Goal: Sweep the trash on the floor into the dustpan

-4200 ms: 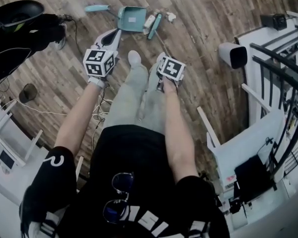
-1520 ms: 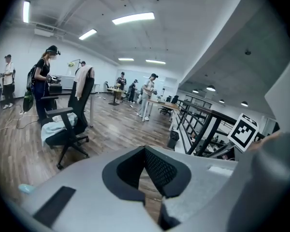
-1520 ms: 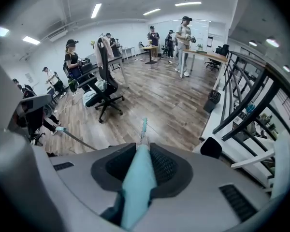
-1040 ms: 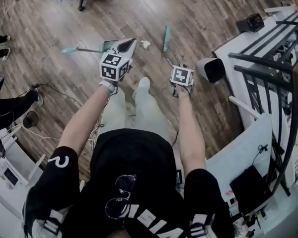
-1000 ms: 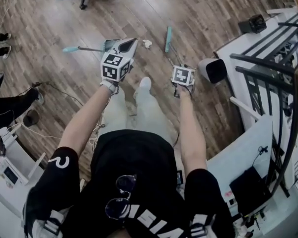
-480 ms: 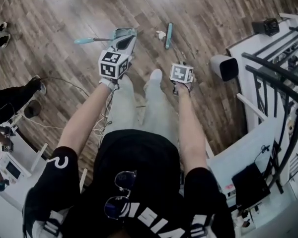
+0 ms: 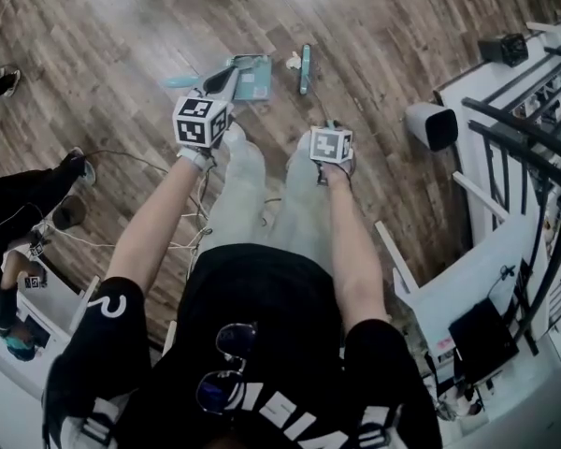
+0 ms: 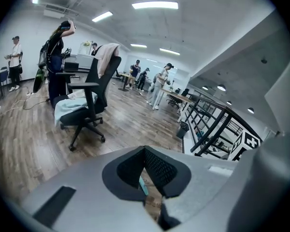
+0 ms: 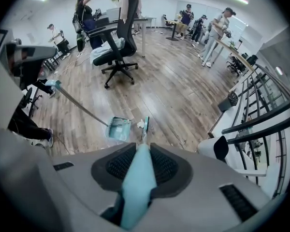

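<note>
Right, your right tongs are clenched on the teal handle of the broom, which runs straight out between the pads and down to the floor. The broom's narrow head rests on the wooden boards ahead of your feet. The trash, a small white crumpled scrap, lies just beside that head, on its left. Next along to the left is the dustpan, teal as well, so the scrap sits between pan and broom head, close to both. The pan's long handle runs off to the left, on the side away from the scrap, and ends in a teal grip.

Now your left tongs: they point level into the room with the tips pressed together and nothing gripped. Only a sliver of teal shows through the slit below the tips. From the head view their tips sit over the pan's left edge, though I can't tell whether they touch it.

Off at the floor's right edge, a white bin sits near a black railing. Farther out across the boards stands a black office chair.
</note>
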The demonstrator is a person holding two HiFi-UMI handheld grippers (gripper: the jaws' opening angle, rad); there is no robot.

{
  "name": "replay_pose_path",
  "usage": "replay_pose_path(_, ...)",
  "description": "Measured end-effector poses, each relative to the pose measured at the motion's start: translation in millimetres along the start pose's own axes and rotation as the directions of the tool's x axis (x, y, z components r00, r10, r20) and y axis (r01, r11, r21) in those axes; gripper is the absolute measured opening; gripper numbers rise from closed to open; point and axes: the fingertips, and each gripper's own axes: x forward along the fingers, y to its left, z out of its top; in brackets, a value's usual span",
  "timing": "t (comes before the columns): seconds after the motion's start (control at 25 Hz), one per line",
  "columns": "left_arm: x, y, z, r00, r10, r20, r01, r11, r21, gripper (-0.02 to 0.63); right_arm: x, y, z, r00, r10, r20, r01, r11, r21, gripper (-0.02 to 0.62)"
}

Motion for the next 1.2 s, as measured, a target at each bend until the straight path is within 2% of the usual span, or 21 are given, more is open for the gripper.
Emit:
replay_pose_path(0.24, -21, 45, -25, 0.999, 0.02, -0.035, -0.02, 1.0, -0.01, -0.003, 4, 55, 3, 0.999, 0.006, 0.044, -0.002, 0.996, -0.091, 0.084)
replay_pose_path(0.48, -35, 74, -46, 0.998, 0.033, -0.057, -0.035, 0.999, -0.022, -0.003, 2, 88, -3, 1.0, 0.003, 0.028, 0.002, 0.98, -0.199, 0.084)
replay_pose_path(0.76, -43, 99, -64, 0.995, 0.057, -0.082, -0.06, 0.998, -0.03, -0.003, -5, 126, -11, 0.998, 0.068, 0.011, -0.063, 0.972, -0.227, 0.084)
replay_pose_path(1.0, -40, 112, -77, 0.99, 0.072, -0.124, -0.076, 0.997, -0.031, -0.003, -19, 130, -10, 0.994, 0.105, -0.004, -0.104, 0.987, -0.122, 0.084)
replay_pose_path(1.2, -36, 115, -89, 0.985, 0.073, -0.156, -0.078, 0.997, -0.026, -0.003, -19, 129, -20, 0.982, 0.186, -0.029, -0.187, 0.982, -0.027, 0.084)
